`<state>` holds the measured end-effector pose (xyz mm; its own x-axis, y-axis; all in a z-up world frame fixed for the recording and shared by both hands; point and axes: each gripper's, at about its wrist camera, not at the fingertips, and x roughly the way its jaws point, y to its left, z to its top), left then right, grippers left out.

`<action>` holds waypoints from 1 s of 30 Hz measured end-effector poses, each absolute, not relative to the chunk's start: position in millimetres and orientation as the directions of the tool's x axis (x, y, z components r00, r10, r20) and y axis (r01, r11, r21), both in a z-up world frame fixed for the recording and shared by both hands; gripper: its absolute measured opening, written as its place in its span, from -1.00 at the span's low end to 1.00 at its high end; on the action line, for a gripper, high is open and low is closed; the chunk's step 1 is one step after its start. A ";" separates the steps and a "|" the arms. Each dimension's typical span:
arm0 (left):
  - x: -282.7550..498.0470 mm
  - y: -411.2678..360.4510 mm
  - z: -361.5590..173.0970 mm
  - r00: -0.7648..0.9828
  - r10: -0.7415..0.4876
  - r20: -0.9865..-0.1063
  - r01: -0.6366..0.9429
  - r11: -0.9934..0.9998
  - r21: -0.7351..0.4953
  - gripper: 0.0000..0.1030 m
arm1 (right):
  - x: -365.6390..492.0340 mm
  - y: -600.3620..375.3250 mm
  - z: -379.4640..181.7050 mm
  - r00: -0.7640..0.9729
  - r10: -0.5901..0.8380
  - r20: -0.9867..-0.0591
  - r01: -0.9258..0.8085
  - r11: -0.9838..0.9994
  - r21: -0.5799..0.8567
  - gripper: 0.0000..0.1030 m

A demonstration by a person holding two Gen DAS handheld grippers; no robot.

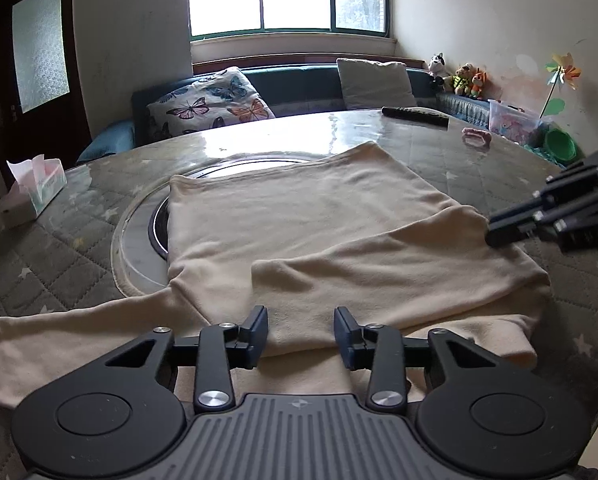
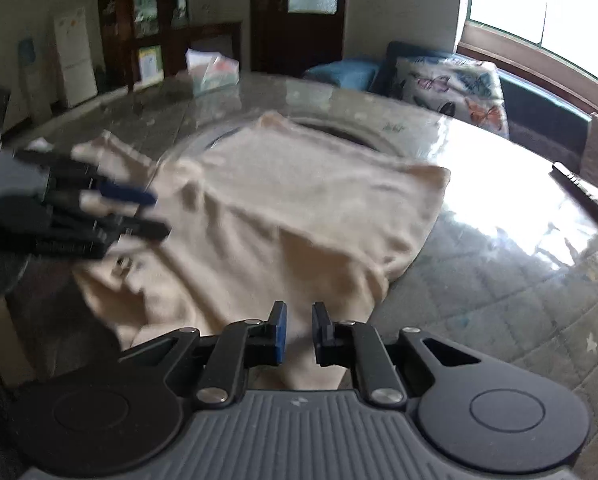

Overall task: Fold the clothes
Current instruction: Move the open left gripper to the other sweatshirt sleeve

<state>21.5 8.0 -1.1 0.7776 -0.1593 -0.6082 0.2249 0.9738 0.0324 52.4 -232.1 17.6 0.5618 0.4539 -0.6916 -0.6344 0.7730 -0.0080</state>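
Left wrist view only: tissue box (image 1: 35, 188) at left edge, remote (image 1: 415, 117) upper right. Cream garment (image 1: 299, 232) lies centre frame on the table (image 1: 479, 148), partly folded. Left gripper (image 1: 301, 334) jaws wide apart, empty, over the near hem. Right gripper (image 2: 299, 330) jaws narrowly apart, gripping nothing, over the garment's edge.

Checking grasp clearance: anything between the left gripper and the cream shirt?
Nothing visible. The left gripper is open with the cream shirt directly under and ahead of its fingers. The right gripper, also open, is over the shirt's right side, not in the left one's way.
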 end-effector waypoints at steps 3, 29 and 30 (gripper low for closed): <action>22.0 8.1 -1.5 0.777 -0.159 -0.609 0.225 0.974 0.033 -0.23 | 68.8 -236.7 15.6 0.576 0.457 -0.678 -0.585 0.809 0.048 -0.72; 13.8 24.8 0.5 0.783 -0.112 -0.612 0.155 0.988 0.018 -0.20 | 73.7 -213.8 11.0 0.624 0.444 -0.643 -0.582 0.813 -0.003 -0.62; 12.4 26.8 0.4 0.784 -0.105 -0.611 0.147 0.989 0.017 -0.20 | 71.6 -209.0 9.9 0.619 0.448 -0.645 -0.592 0.806 -0.009 -0.62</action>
<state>12.4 26.8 0.4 0.7843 -0.1055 -0.6114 0.1466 0.9890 0.0175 71.6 -209.0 9.9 0.6187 0.4481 -0.6453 -0.5923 0.8056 -0.0086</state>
